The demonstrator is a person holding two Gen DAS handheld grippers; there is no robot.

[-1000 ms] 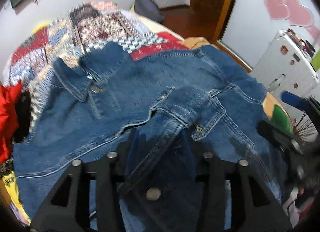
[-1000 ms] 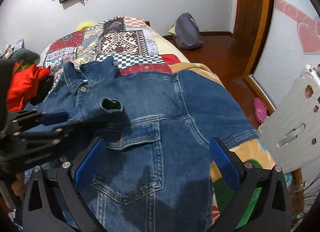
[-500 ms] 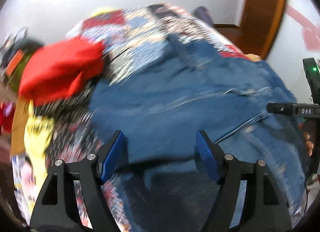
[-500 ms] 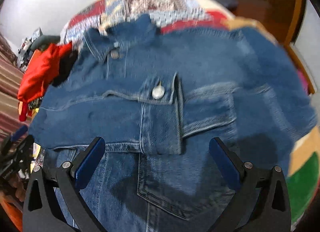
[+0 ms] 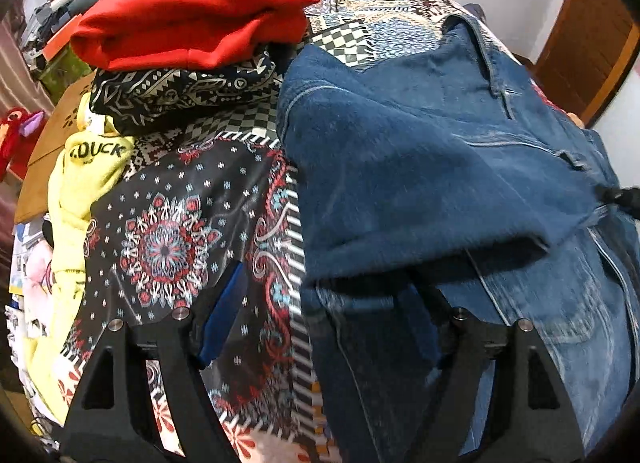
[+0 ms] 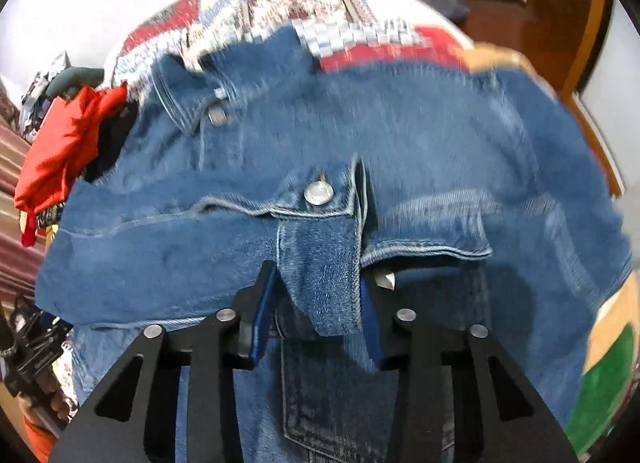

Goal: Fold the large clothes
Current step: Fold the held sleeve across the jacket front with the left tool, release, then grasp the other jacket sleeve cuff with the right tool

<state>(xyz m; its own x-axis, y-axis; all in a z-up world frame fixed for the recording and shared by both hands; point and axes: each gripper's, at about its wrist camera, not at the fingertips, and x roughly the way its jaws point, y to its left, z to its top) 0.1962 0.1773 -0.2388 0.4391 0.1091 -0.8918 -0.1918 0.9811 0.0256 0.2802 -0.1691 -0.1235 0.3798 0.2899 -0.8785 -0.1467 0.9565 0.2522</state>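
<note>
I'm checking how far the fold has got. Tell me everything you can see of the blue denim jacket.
The blue denim jacket lies spread on the patchwork bedspread, collar towards the wall, one sleeve folded across the chest. It looks like heavy, faded denim with pale stitching and metal buttons. The right gripper has just been closing and now pinches the sleeve's cuff; the left gripper straddles its side edge, open.

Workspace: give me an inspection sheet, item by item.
Surface: patchwork-quilted bed.
Job's things: blue denim jacket spread out, sleeve folded across its front.
Clutter: folded red garment stacked on black patterned cloth; yellow printed garment beside them.
Grippers: left gripper open over the jacket's edge; right gripper, its jaws just closing, pinches the sleeve cuff.
Cables: nothing seen.
Surroundings: white wall, wooden door frame.
</note>
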